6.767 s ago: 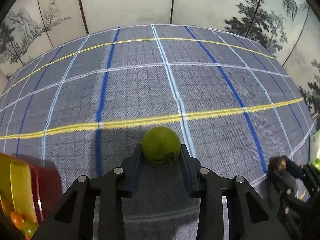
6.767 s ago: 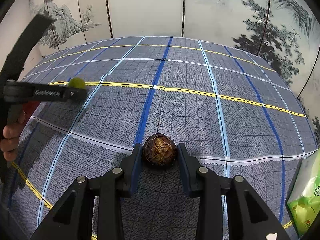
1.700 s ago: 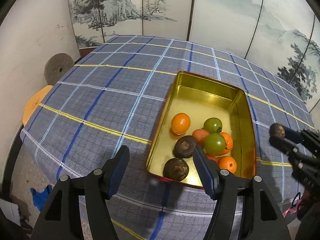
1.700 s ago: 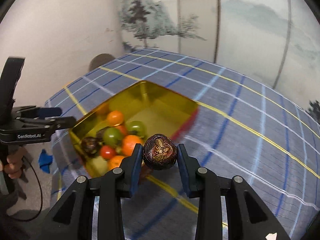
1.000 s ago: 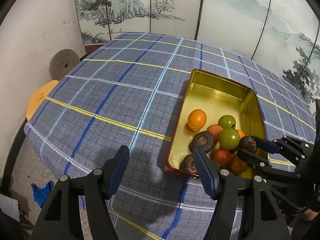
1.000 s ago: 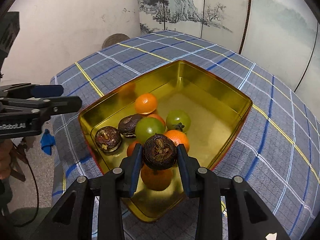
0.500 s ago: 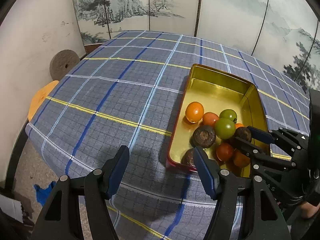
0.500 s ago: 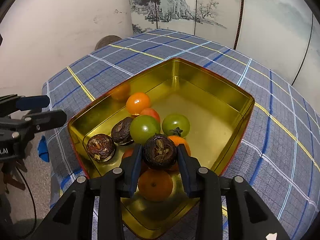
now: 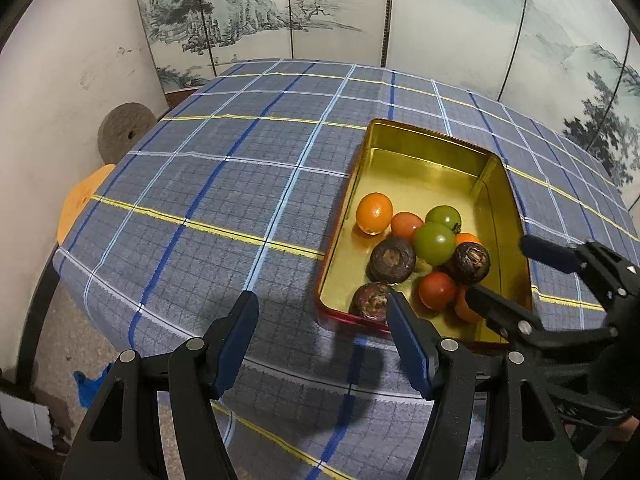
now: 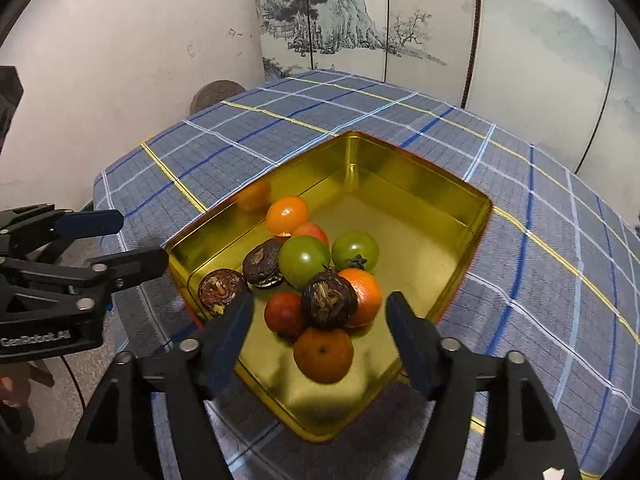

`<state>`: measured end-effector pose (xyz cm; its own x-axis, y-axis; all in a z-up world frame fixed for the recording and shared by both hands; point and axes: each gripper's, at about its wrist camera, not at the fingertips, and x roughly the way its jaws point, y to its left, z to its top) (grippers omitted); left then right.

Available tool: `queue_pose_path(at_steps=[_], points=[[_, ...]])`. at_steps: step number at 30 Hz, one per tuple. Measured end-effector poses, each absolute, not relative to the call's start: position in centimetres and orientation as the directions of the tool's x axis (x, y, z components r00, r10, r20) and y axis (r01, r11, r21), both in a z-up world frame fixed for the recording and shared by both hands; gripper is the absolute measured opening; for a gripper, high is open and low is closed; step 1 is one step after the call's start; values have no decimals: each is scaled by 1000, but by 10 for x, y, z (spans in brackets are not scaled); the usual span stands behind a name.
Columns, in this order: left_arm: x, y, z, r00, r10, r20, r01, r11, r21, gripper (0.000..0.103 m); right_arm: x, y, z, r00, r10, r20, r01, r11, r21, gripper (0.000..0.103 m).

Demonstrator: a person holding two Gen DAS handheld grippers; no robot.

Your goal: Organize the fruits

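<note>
A gold tin tray (image 9: 424, 148) (image 10: 420, 176) on the plaid cloth holds several fruits: orange, green, red and dark brown ones. The dark brown fruit (image 10: 329, 300) (image 9: 469, 262) lies on top of the pile, free between the spread fingers of my right gripper (image 10: 319, 312). That gripper is open and also shows in the left wrist view (image 9: 516, 276) over the tray's right side. My left gripper (image 9: 322, 320) is open and empty above the tray's near left corner; it shows at the left of the right wrist view (image 10: 120, 240).
The table (image 9: 208, 208) has a blue plaid cloth with its edge close below the tray. A round grey stone (image 9: 122, 130) and an orange stool (image 9: 80, 200) stand by the wall at left. Painted screens (image 9: 360, 8) close the back.
My right gripper has opened and let go of the dark brown fruit, which now rests on the pile in the tray. The left gripper stays open and has barely moved.
</note>
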<state>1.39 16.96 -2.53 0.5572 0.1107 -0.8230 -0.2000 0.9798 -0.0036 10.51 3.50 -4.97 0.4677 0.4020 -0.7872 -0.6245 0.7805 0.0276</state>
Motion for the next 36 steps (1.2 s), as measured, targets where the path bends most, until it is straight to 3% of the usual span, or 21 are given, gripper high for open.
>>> queue_pose_path(at_steps=[2,10,36], points=[[13,167,-25,557,106,-824,-194,981,-5,67,101,29,-44,476,399,-784,-618,786,25,86],[12,150,-23,559,87,-825,-154,988,-1,67,85,10,-36,470,367,-803,-588,809,26,101],[12,134,-18,572,68,-817,-110,994,6,67,76,3,-47,440,345,-829,-580,814,31,102]])
